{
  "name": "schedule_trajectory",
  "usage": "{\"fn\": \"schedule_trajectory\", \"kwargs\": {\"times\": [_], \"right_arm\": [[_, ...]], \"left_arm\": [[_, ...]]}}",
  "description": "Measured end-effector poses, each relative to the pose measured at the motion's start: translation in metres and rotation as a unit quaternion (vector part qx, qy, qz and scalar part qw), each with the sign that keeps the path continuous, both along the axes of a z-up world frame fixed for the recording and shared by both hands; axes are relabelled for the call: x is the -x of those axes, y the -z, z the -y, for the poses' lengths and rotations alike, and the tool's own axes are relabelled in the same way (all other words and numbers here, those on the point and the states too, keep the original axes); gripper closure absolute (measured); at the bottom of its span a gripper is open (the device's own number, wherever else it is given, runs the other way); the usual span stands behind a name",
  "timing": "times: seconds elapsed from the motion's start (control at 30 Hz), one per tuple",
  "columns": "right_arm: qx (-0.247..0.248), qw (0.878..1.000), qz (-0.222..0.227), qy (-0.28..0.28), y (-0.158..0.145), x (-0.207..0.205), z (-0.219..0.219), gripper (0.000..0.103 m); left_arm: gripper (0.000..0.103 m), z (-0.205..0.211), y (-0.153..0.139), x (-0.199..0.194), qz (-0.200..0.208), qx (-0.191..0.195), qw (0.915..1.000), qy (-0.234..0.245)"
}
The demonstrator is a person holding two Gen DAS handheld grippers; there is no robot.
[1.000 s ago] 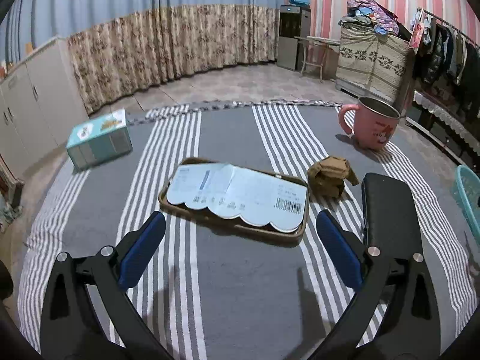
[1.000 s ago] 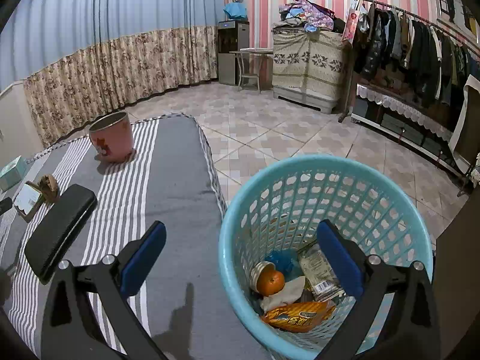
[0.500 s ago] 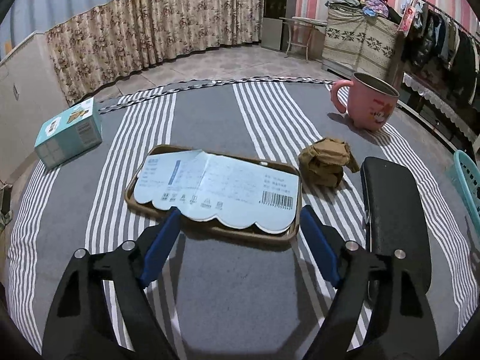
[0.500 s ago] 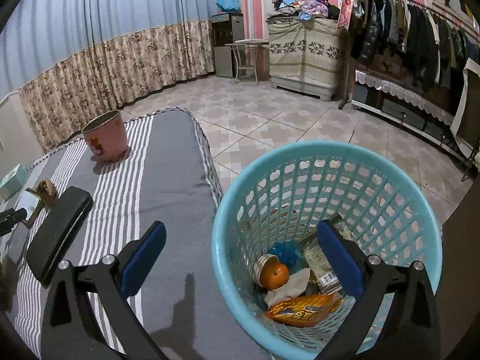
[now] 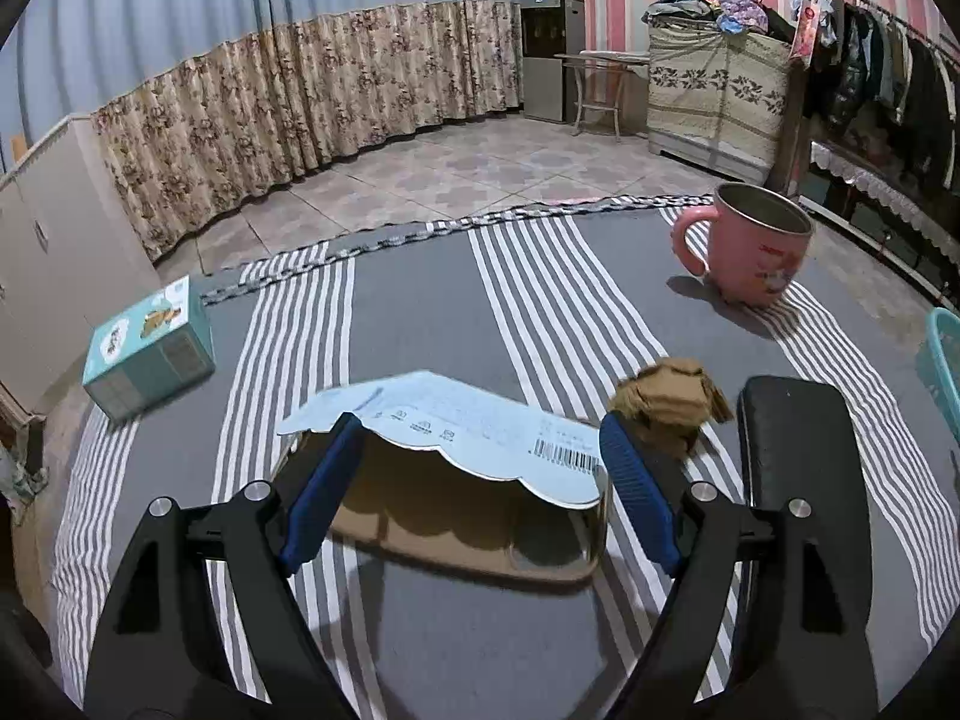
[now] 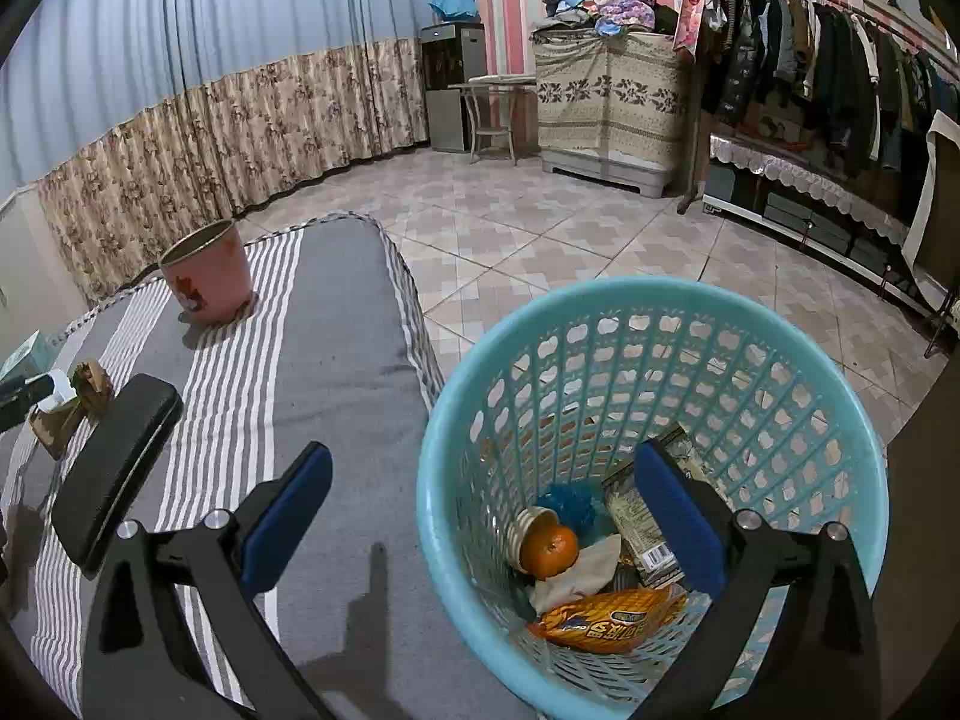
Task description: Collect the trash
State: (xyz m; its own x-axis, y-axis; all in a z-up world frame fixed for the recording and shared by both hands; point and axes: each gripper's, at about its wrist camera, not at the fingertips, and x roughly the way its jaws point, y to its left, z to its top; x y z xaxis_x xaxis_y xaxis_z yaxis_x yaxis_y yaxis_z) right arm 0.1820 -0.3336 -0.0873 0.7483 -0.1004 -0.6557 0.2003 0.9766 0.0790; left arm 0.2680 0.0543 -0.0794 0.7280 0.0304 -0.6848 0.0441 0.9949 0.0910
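A brown tray with a peeled pale blue lid lies on the striped table; its near edge sits between the fingers of my left gripper, whose jaws stand apart on either side of it, lid lifted. A crumpled brown paper wad lies just right of it. My right gripper is open and empty, one finger over the table, the other inside the turquoise basket, which holds an orange, a yellow snack bag and other wrappers.
A pink mug stands at the far right of the table. A black case lies right of the wad. A teal box sits at the table's left edge. The basket's rim shows at far right.
My left gripper has moved forward and lower, and its fingers now flank the tray's near edge. The lid's near side stands raised. The right gripper has barely moved.
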Motion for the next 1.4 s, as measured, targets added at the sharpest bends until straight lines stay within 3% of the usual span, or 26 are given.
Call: {"fn": "schedule_trajectory", "kwargs": {"times": [0.27,0.37,0.47,0.63,0.87,1.1,1.4], "right_arm": [[0.000,1.000,0.000,-0.001,0.000,0.000,-0.001,0.005],[0.001,1.000,0.001,-0.001,0.000,0.000,-0.001,0.005],[0.003,1.000,0.002,-0.004,0.001,0.000,-0.001,0.005],[0.002,1.000,0.004,-0.005,0.001,-0.001,-0.001,0.005],[-0.004,1.000,0.010,-0.005,0.000,0.000,0.004,0.005],[-0.001,1.000,0.011,-0.006,0.000,0.000,0.005,0.005],[0.018,0.999,0.019,-0.021,-0.010,0.000,0.000,0.005]], "left_arm": [[0.027,0.004,0.005,0.002,0.007,-0.027,0.9995,-0.016],[0.033,0.005,0.005,0.004,0.014,-0.033,0.9990,-0.028],[0.043,0.002,0.002,0.006,0.020,-0.029,0.9985,-0.041],[0.070,-0.009,-0.004,0.004,0.029,-0.013,0.9978,-0.059],[0.094,-0.013,-0.014,-0.007,0.034,-0.002,0.9975,-0.062],[0.103,-0.011,-0.028,-0.017,0.039,0.003,0.9983,-0.043],[0.103,-0.011,-0.035,-0.022,0.052,0.001,0.9984,-0.021]]}}
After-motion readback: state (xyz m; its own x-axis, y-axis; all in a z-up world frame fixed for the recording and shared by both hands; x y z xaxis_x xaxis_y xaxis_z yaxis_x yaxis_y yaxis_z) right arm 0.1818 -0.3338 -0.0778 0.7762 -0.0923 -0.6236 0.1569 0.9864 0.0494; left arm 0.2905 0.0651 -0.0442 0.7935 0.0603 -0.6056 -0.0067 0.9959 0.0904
